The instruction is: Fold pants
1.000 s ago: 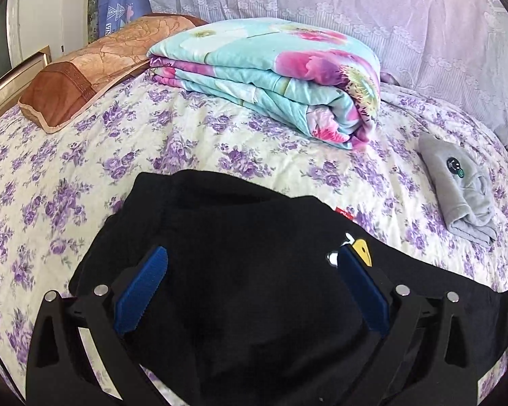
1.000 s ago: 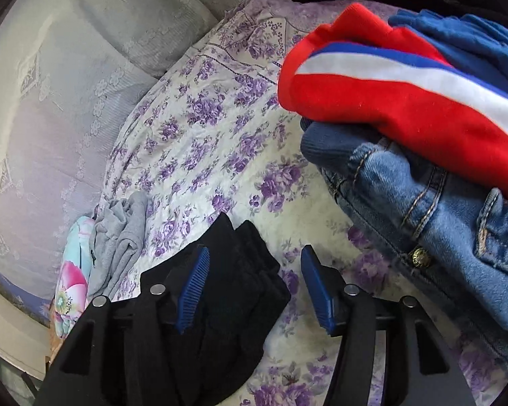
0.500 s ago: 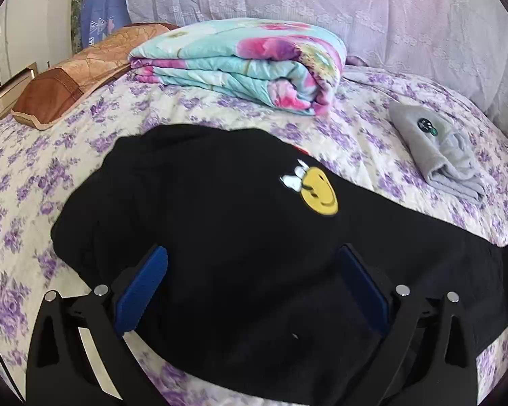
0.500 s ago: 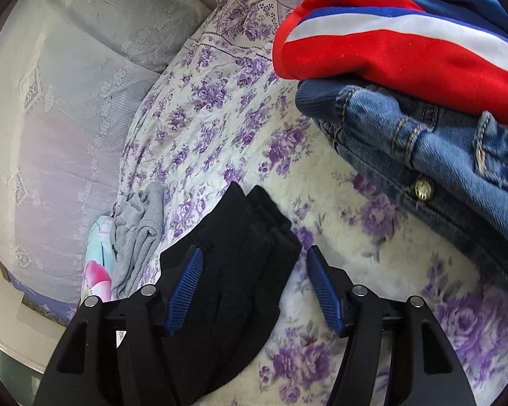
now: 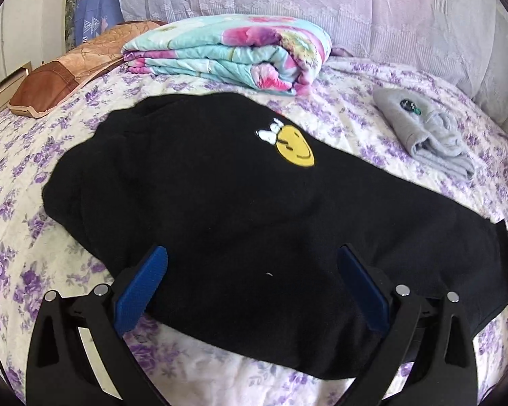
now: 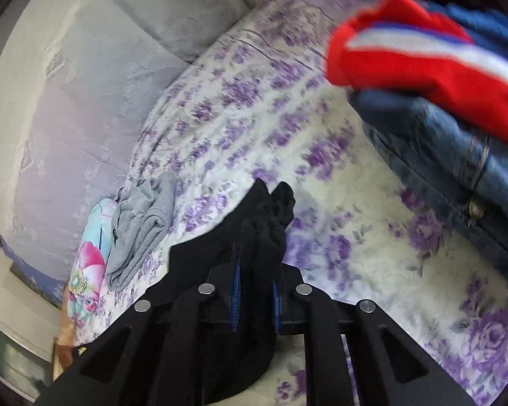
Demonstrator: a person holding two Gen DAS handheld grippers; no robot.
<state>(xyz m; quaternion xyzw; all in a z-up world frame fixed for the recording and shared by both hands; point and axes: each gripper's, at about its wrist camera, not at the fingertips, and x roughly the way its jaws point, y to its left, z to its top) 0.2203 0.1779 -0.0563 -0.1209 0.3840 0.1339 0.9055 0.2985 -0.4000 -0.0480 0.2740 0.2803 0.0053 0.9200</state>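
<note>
The right gripper (image 6: 255, 291) has just closed, now pinching the black pants' (image 5: 240, 209) leg ends. The left gripper (image 5: 252, 287) hangs spread over the pants, which lie across the bed (image 5: 13, 243). Beyond the pants sits a folded quilt (image 5: 233, 50).

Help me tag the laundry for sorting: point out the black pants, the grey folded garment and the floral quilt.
black pants (image 5: 220, 209): left wrist view, plain cloth below the smiley print.
grey folded garment (image 5: 420, 128): left wrist view, its top face.
floral quilt (image 5: 227, 47): left wrist view, its upper fold.
</note>
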